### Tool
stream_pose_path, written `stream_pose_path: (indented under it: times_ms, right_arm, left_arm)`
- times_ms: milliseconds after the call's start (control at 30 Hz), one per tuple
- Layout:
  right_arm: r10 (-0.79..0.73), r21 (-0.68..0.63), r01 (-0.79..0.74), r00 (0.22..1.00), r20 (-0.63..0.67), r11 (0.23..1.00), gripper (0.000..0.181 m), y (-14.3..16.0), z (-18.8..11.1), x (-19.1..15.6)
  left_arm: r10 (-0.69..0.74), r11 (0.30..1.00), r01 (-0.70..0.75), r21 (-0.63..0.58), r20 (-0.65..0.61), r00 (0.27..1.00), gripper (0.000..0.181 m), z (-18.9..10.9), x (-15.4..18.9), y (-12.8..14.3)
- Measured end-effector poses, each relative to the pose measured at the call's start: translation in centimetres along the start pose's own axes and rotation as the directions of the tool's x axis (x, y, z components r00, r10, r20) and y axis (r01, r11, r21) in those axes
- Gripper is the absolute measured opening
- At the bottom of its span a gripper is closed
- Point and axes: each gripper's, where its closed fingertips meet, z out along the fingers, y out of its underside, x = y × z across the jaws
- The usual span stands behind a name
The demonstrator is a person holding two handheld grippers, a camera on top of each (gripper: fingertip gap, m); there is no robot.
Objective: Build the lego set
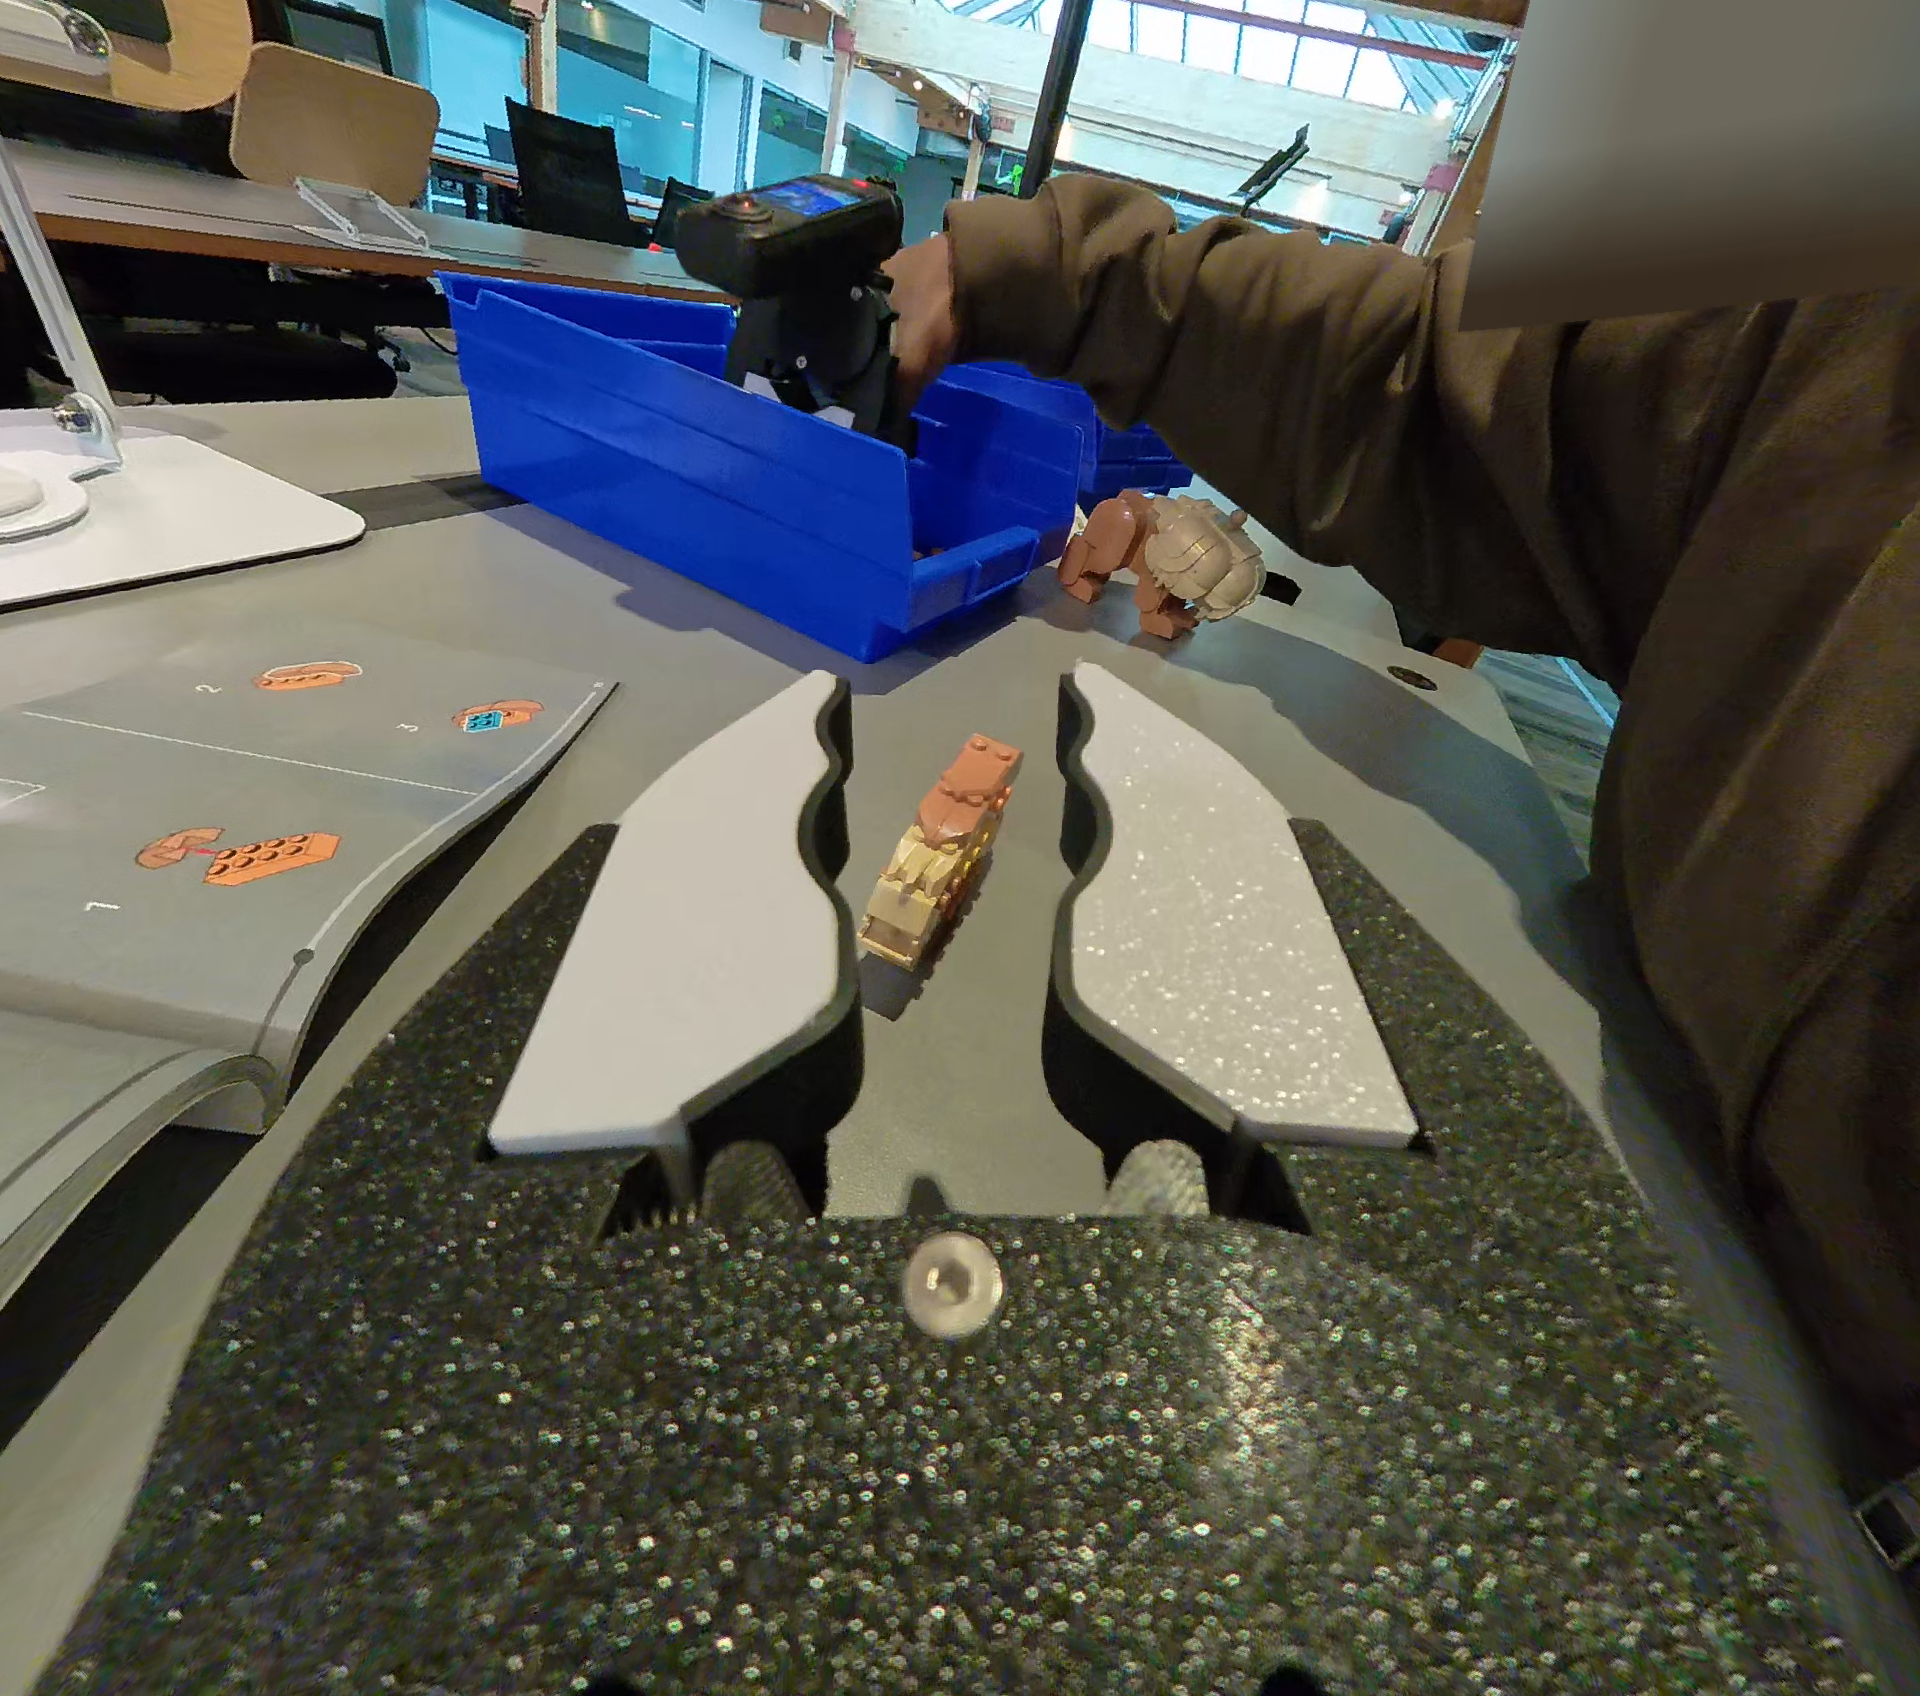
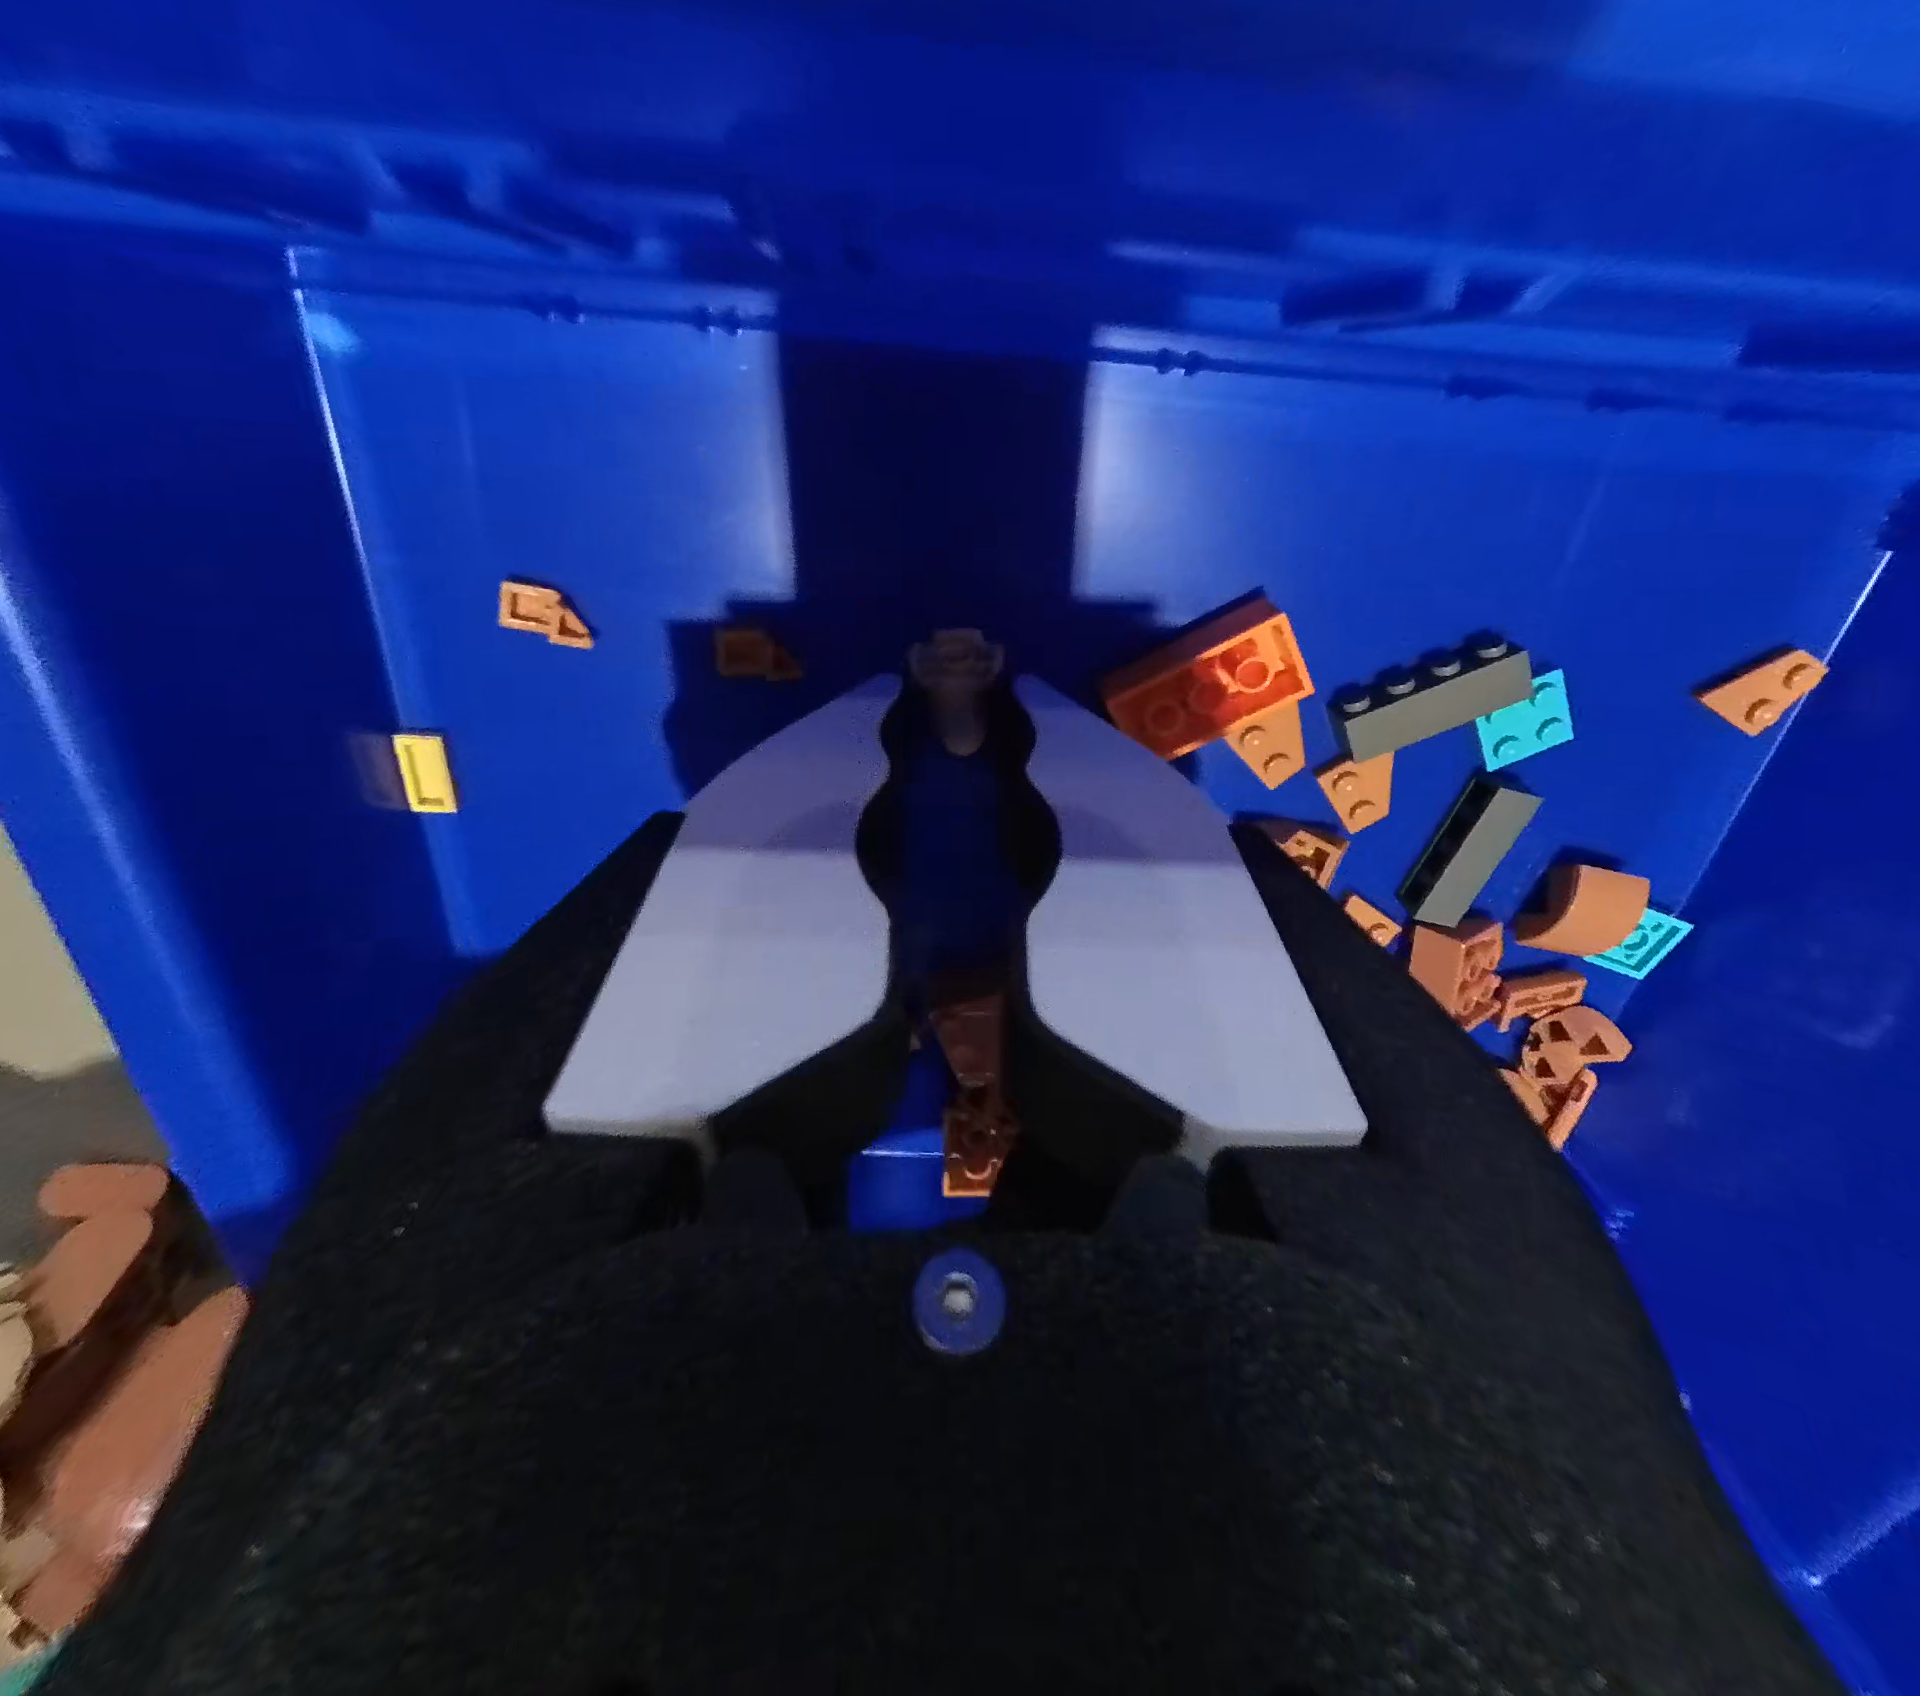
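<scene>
My left gripper (image 1: 951,696) is open and low over the grey table (image 1: 1299,742). A slim brown and tan lego sub-build (image 1: 935,857) lies on the table between its fingers, touching neither. My right gripper (image 2: 956,678) is inside the blue bin (image 2: 540,483), its tips closed on a small, blurred grey-brown piece (image 2: 954,657). The right gripper's body (image 1: 800,264) shows in the left wrist view, reaching down into the bin (image 1: 707,472), fingertips hidden. Loose bricks lie on the bin floor: an orange 2x4 (image 2: 1210,685), a dark grey bar (image 2: 1434,696) and a turquoise plate (image 2: 1527,716).
A built brown and tan lego animal (image 1: 1164,560) stands right of the bin. An open instruction booklet (image 1: 260,805) lies at the left. A white monitor base (image 1: 156,524) sits at the far left. A person's sleeve (image 1: 1507,420) crosses the right side. Another brown piece (image 2: 977,1085) lies under the right gripper. Left tips to right tips: about 35 cm. From the right gripper's tips to the dark grey bar (image 2: 1434,696) is close to 7 cm. About 9 cm separates my right fingertips from the turquoise plate (image 2: 1527,716).
</scene>
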Motion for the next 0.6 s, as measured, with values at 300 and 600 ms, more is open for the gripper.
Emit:
stream_pose_path:
  times_ms: [300,600]
  right_arm:
    - [0.012,0.051,-0.009,0.997,-0.070,0.999,0.014,-0.2,-1.8,-0.1]
    - [-0.075,0.363,0.139,0.980,-0.183,0.921,0.014,-7.6,-9.1,-14.7]
  left_arm:
    - [0.011,1.000,-0.011,0.002,0.004,1.000,0.037,0.0,0.1,0.0]
    - [0.013,1.000,-0.013,-0.008,0.033,0.999,0.036,-0.3,0.0,0.1]
